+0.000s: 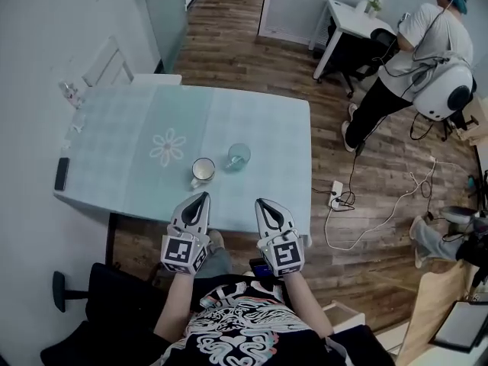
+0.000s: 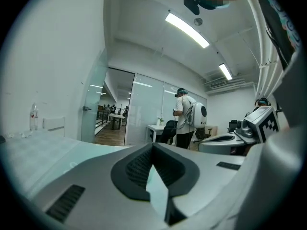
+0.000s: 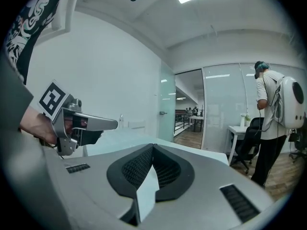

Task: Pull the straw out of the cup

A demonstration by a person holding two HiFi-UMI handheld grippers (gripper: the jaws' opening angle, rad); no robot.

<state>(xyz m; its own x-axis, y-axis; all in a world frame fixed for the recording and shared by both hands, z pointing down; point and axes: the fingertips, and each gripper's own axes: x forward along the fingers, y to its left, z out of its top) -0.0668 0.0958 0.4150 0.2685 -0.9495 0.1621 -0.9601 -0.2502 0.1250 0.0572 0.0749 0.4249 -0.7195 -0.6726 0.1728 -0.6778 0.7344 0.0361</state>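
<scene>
**A:** How are the fingers?

**B:** Both pairs are clenched tip to tip on nothing. That goes for the left gripper [image 2: 152, 146] and the right gripper [image 3: 153, 146] alike.

**A:** What lies beyond them?

**B:** They hover side by side over the near edge of the table [image 1: 114, 143]. Just past the left tips stands a white mug [image 1: 203, 171]. A little further on, ahead and between the two pairs, is a clear bluish cup [image 1: 239, 157].

**A:** And the straw?

**B:** It's too thin to make out for certain. A faint streak inside the clear cup may be it.

**A:** Which step is this, then?

**B:** I'd say the reach hasn't started. Next, both pairs need to part and go forward. One should steady the cup's wall. The other should pinch the straw above the rim and draw it straight up, so the cup doesn't tip.
</scene>
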